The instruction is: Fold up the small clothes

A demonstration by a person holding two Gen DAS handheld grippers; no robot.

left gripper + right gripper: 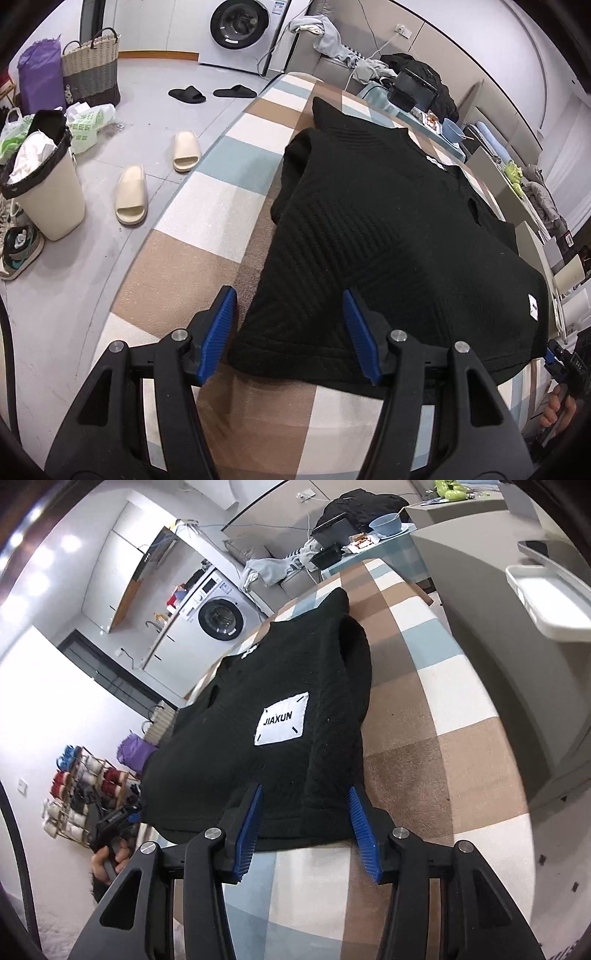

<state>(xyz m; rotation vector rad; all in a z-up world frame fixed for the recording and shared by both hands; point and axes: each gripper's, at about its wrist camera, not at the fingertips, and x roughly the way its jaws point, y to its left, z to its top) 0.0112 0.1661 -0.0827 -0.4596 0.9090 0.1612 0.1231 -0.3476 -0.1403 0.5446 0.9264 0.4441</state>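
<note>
A black knit sweater (388, 236) lies flat on the checked cloth of the table (221, 206), sleeves folded in. It carries a white "JIAXUN" patch (282, 720). My left gripper (290, 306) is open, its blue pads either side of the sweater's near left hem corner, just above it. My right gripper (304, 805) is open over the near right hem corner of the sweater (266, 686). The right gripper also shows at the far right edge of the left wrist view (554, 360).
On the floor to the left are a bin (44, 184), cream slippers (133, 195), black slippers (186, 94), a wicker basket (90, 68) and a washing machine (240, 27). Beyond the table lie a sofa with clothes (332, 40) and a blue bowl (452, 129). A white tray (550, 598) stands right.
</note>
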